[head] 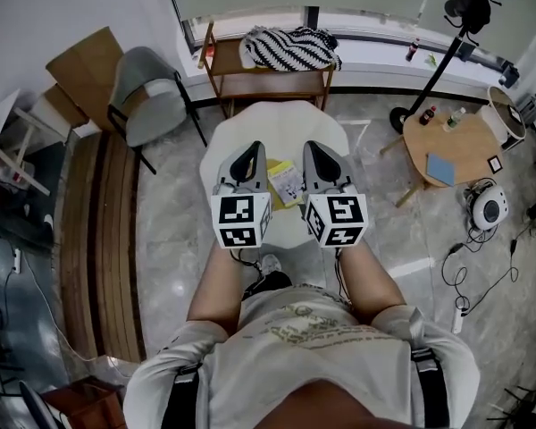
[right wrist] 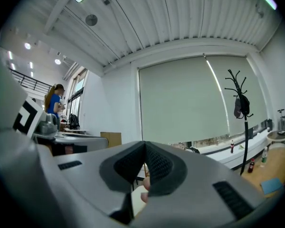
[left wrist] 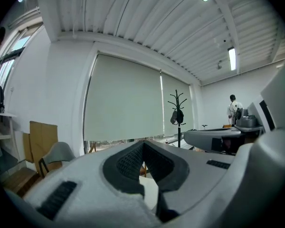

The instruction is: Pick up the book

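A yellow book lies flat on the small white round table, partly hidden between the two gripper bodies. In the head view both grippers are held level above the table, pointing away from the person. The left gripper is just left of the book and the right gripper just right of it. Neither touches the book. In the left gripper view the jaws meet at their tips with nothing between them. The right gripper view shows the same closed tips, empty.
Beyond the table stands a wooden shelf with a striped cloth. A grey chair is at the left, wooden planks along the floor. At the right are a round wooden side table, a coat stand and floor cables.
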Motion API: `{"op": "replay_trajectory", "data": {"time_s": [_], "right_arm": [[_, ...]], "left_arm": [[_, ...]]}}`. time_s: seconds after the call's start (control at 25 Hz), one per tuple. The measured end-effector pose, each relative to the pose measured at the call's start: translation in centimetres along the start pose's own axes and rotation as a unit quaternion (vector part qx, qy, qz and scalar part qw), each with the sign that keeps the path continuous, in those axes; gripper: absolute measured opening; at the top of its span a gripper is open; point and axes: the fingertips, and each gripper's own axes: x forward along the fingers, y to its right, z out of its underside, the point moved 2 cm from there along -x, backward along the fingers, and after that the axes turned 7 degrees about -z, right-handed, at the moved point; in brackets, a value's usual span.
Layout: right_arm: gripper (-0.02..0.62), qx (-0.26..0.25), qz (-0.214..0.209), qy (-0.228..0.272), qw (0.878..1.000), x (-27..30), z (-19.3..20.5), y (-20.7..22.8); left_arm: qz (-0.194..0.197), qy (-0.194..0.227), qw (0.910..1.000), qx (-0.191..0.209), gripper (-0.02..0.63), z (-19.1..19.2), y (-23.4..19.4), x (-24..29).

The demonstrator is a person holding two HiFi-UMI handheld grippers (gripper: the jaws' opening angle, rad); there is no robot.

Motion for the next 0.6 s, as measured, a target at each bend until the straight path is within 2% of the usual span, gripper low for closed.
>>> {"op": "replay_trajectory", "data": {"time_s": [0.28,0.6], "right_arm": [[0.025,-0.002,0.011,-0.001,1.0,7.0,-0.9,1.0],[0.025,0.001,0.019,-0.029,0.999,11.1,0.1,1.9]], "left_arm": [[0.018,0.001,0.9998,0.004,0.012,-1.1,-3.7,5.3],[0.03,-0.021,0.9993,-0.011,0.012,0.0,-5.8,8.9]]}}
